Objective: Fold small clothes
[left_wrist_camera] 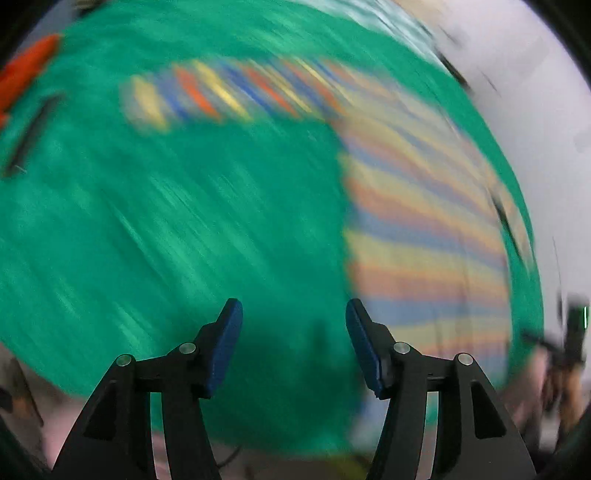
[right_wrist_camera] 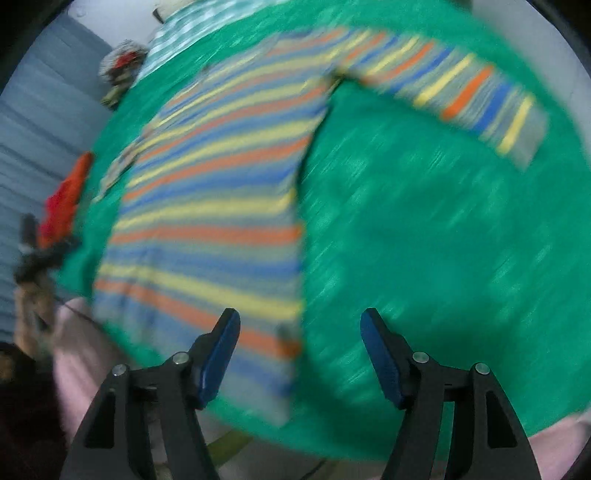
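Observation:
A small long-sleeved shirt with blue, yellow and orange stripes (right_wrist_camera: 214,206) lies flat on a green cloth (right_wrist_camera: 424,240). One sleeve (right_wrist_camera: 461,88) stretches out to the right. In the left wrist view the shirt's body (left_wrist_camera: 424,240) is at the right and a sleeve (left_wrist_camera: 221,96) reaches left. My left gripper (left_wrist_camera: 293,325) is open and empty above the green cloth beside the shirt. My right gripper (right_wrist_camera: 299,332) is open and empty over the shirt's lower hem corner. Both views are motion-blurred.
A red-orange garment (right_wrist_camera: 64,195) lies at the green cloth's left edge, also in the left wrist view (left_wrist_camera: 26,70). A teal-and-white striped cloth (right_wrist_camera: 177,33) and a small patterned item (right_wrist_camera: 122,62) lie at the far end. Pink bedding (right_wrist_camera: 81,354) shows below the green cloth.

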Demonstrator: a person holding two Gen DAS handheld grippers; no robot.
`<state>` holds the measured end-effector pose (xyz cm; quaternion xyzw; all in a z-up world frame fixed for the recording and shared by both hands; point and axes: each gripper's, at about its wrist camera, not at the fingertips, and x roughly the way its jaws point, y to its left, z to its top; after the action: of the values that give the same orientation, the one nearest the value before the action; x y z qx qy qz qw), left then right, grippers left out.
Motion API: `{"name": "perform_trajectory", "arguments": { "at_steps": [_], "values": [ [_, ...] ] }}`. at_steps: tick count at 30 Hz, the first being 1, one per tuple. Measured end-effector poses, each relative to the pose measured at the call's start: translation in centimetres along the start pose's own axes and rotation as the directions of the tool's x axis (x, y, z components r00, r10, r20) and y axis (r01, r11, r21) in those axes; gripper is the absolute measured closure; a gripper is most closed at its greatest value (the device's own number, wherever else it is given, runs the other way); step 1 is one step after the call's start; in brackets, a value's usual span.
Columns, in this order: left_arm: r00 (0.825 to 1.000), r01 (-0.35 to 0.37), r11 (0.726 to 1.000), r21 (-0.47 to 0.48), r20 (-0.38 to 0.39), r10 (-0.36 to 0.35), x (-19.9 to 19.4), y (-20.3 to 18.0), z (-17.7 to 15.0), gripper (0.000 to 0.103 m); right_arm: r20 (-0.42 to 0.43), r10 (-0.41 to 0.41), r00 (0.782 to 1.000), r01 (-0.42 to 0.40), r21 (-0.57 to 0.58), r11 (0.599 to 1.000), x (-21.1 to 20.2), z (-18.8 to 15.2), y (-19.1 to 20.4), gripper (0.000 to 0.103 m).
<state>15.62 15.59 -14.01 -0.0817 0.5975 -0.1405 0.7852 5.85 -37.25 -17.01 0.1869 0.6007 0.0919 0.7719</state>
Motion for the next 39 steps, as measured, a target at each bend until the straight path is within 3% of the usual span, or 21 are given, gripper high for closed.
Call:
{"name": "perform_trajectory", "arguments": {
  "at_steps": [2,4,5,6,7,11,16,19,20,21,22,23,24,26,29,33,36,38,39],
  "values": [
    [0.998,0.012,0.997,0.072,-0.055,-0.008,2.1,-2.9,-3.1,0.042,-0.041,0.038,0.998,-0.038,0.002,0.999,1.2,-1.5,0.5,0.036],
    [0.998,-0.010,0.995,0.099,-0.054,0.015,3.2,-4.5,-4.4,0.047,-0.065,0.040,0.997,-0.041,-0.011,0.999,2.4,-2.4,1.0,0.039],
    [0.999,-0.015,0.994,0.108,-0.035,0.019,3.6,-5.3,-4.8,0.083,-0.082,0.054,0.995,-0.056,-0.021,0.998,3.1,-2.8,1.3,0.064],
    [0.999,-0.010,0.993,0.118,-0.046,0.015,4.0,-5.6,-4.9,0.100,-0.087,0.056,0.995,-0.058,-0.028,0.998,3.2,-2.8,1.4,0.091],
    [0.998,0.000,0.995,0.095,-0.060,0.006,4.2,-5.6,-5.1,0.100,-0.088,0.042,0.995,-0.044,-0.019,0.999,3.2,-2.9,1.3,0.099],
    [0.998,0.024,0.999,0.030,-0.053,-0.022,1.6,-4.5,-6.1,0.100,-0.070,-0.005,0.998,0.005,-0.003,1.000,0.5,-3.6,1.1,0.099],
    [0.991,-0.033,0.997,0.063,-0.124,0.040,3.9,-4.3,-6.6,0.099,-0.112,-0.053,0.992,0.054,0.005,0.999,1.3,-4.2,0.3,0.099],
    [0.989,-0.076,0.995,0.066,-0.119,0.083,4.1,-5.1,-6.5,0.093,-0.123,-0.061,0.990,0.066,0.033,0.997,3.0,-4.1,-0.3,0.098],
    [0.990,-0.075,0.995,0.071,-0.115,0.083,3.8,-5.3,-6.6,0.090,-0.117,-0.059,0.991,0.064,0.039,0.997,2.8,-4.1,-0.3,0.092],
    [0.990,-0.080,0.994,0.073,-0.113,0.088,3.4,-5.6,-6.6,0.073,-0.111,-0.059,0.992,0.064,0.040,0.997,2.5,-4.1,-0.2,0.087],
    [0.989,-0.102,0.992,0.073,-0.100,0.109,2.7,-5.9,-6.5,0.063,-0.104,-0.077,0.992,0.081,0.035,0.996,1.9,-4.2,-0.2,0.069],
    [0.989,-0.136,0.988,0.067,-0.055,0.139,1.3,-5.9,-6.6,0.043,-0.087,-0.113,0.990,0.115,0.022,0.993,1.0,-4.4,-0.2,0.055],
    [0.987,-0.160,0.985,0.060,-0.007,0.160,0.0,-5.9,-6.6,0.031,-0.058,-0.150,0.987,0.151,0.008,0.989,0.1,-4.5,0.1,0.054],
    [0.976,-0.191,0.980,0.054,0.115,0.184,-2.9,-6.7,-6.0,0.023,0.042,-0.241,0.970,0.242,-0.034,0.970,-2.6,-4.6,0.9,0.054],
    [0.969,-0.160,0.982,0.101,0.206,0.137,-4.6,-9.1,-4.8,0.015,0.176,-0.245,0.953,0.261,-0.074,0.963,-5.0,-3.6,3.3,0.053],
    [0.975,-0.131,0.969,0.208,0.205,0.088,-1.7,-12.5,-3.6,0.013,0.216,-0.152,0.964,0.192,-0.177,0.965,-2.6,-1.7,7.0,0.050],
    [0.983,-0.171,0.949,0.264,0.108,0.147,3.8,-14.5,-4.6,0.012,0.174,-0.149,0.973,0.186,-0.222,0.957,1.8,-1.1,8.5,0.050],
    [0.974,-0.215,0.934,0.284,-0.002,0.225,7.5,-13.8,-6.2,0.013,0.096,-0.207,0.974,0.223,-0.223,0.949,4.9,-1.6,8.1,0.050],
    [0.971,-0.225,0.931,0.288,-0.006,0.237,7.8,-13.5,-7.3,0.012,0.057,-0.232,0.971,0.238,-0.217,0.947,5.7,-2.1,7.7,0.050]
  ]
}}
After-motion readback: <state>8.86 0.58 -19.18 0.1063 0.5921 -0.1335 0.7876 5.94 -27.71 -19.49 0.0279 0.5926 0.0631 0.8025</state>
